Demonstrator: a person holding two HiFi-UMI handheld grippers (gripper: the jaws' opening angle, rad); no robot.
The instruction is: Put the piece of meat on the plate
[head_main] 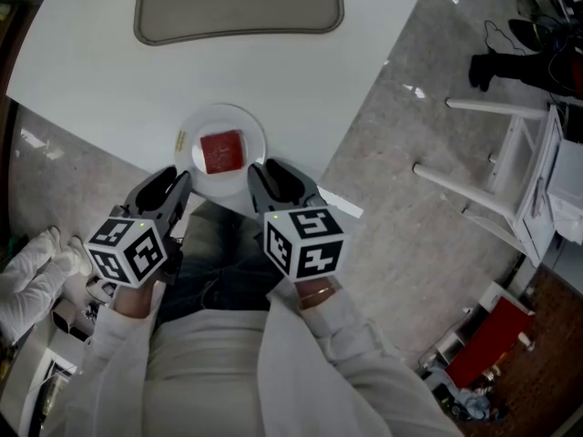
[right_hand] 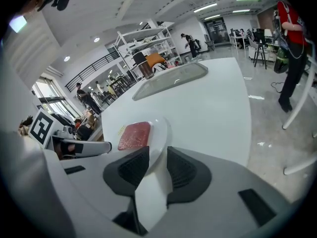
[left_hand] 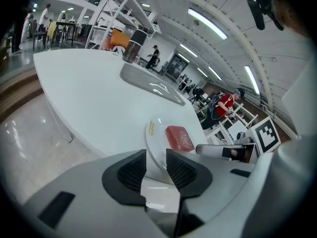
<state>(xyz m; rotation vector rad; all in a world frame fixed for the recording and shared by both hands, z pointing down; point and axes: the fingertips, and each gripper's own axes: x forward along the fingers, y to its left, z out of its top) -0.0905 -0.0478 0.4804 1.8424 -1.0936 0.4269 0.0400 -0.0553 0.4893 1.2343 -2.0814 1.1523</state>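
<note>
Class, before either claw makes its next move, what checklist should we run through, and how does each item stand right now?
1. Meat lies on the plate: ok.
2. Plate well back from the table edge: not ok, it sits right at the near edge.
3. Right claw on the plate rim: ok, the rim runs between its pads.
4. Left claw gripping the rim: cannot tell; the rim lies in its gap.
5. Meat clear of both claws: ok.

A white table [head_main: 109, 71] is seen across the upper left and centre of the head view. A shallow grey tray [head_main: 239, 7] is laid flat on it at the top centre. A round white plate [head_main: 223, 116] is set at the table's near edge, well apart from the tray, and its lower rim appears to overhang that edge.
</note>
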